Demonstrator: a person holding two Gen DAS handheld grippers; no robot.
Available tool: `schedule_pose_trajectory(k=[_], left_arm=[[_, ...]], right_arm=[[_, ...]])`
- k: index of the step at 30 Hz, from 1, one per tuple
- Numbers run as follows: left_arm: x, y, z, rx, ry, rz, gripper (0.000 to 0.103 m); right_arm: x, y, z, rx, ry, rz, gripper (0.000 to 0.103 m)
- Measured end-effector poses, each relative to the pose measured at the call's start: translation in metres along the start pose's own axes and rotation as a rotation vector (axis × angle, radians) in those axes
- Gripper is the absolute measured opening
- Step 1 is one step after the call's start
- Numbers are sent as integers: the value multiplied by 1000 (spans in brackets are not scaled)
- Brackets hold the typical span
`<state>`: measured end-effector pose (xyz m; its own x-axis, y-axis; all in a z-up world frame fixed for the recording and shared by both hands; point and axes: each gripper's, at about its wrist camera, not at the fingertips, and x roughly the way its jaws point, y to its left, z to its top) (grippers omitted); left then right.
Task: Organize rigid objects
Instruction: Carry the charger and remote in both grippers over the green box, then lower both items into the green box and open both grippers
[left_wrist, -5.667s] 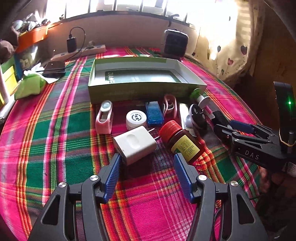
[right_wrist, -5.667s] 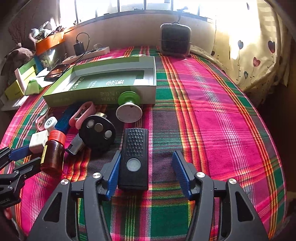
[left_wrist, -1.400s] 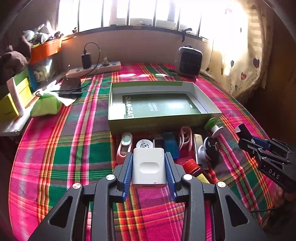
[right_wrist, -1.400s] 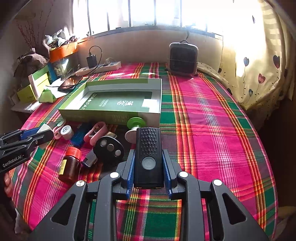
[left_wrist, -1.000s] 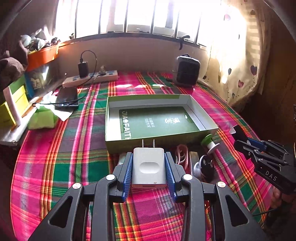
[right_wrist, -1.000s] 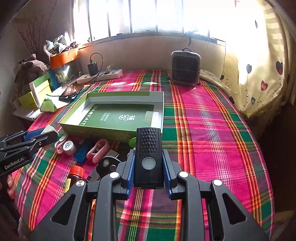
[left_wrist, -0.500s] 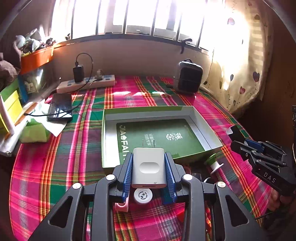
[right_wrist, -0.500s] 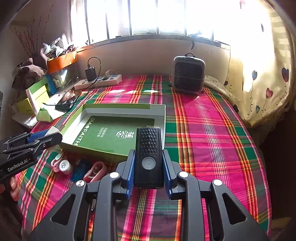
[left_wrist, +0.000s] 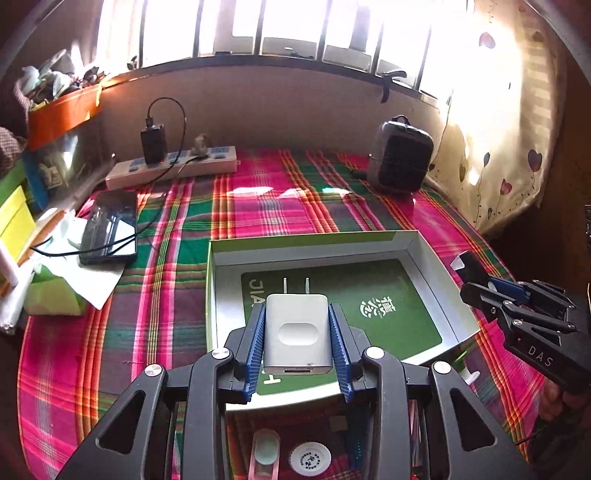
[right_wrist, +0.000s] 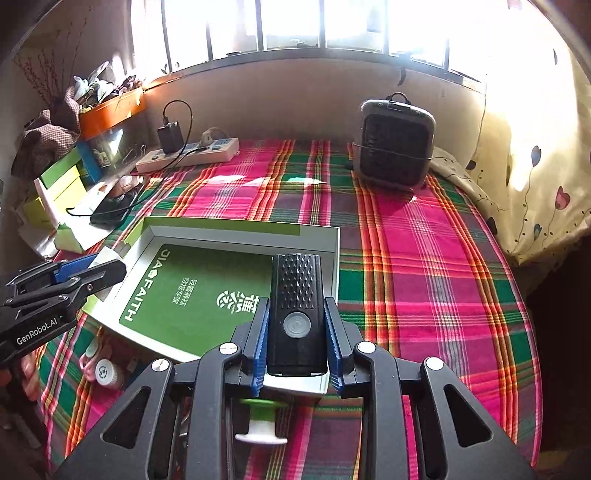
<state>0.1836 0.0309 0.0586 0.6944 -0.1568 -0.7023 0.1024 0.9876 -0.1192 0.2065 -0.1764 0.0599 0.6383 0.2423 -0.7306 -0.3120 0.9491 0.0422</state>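
Over the box: both loads are held above the open green box (left_wrist: 424, 254), which lies near the middle of the plaid cloth (left_wrist: 166, 314).
Left gripper (left_wrist: 296, 343): clamped on the white charger (left_wrist: 296, 338), prongs pointing away, above the box's near left part.
Right gripper (right_wrist: 297, 343): clamped on the black light (right_wrist: 297, 314), above the box's near right corner.
Step in hand: judged to be the lowering of both items into the box.
How it is done well: each item is brought down flat onto the green floor, clear of the walls; the two are kept apart so that the grippers are not knocked together; the fingers are parted only once the item rests.
Risk: the charger may be tipped onto its prongs if it is dropped from height.
Left outside: a white cap (left_wrist: 309, 458) and a green spool (right_wrist: 263, 421) lie by the box's near edge.
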Motion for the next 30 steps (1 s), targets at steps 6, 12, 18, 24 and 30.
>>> schedule_pose_trajectory(k=[6,12,18,24,30], left_arm=[[22,2,7,1,30,14,32],[44,3,11,1,65,21,32],[57,7,12,-6,88,28,32],[64,6,11,4,96,38,32],[69,6,9,5,107,37,32]], right_arm=[[27,0,10,-7,46,4,28],[47,2,17,-13,78,14,28],[63,4,21,-21,99,13,28],[74,4,20,-20,114,11,28],[78,7,19,-30,118,14,28]])
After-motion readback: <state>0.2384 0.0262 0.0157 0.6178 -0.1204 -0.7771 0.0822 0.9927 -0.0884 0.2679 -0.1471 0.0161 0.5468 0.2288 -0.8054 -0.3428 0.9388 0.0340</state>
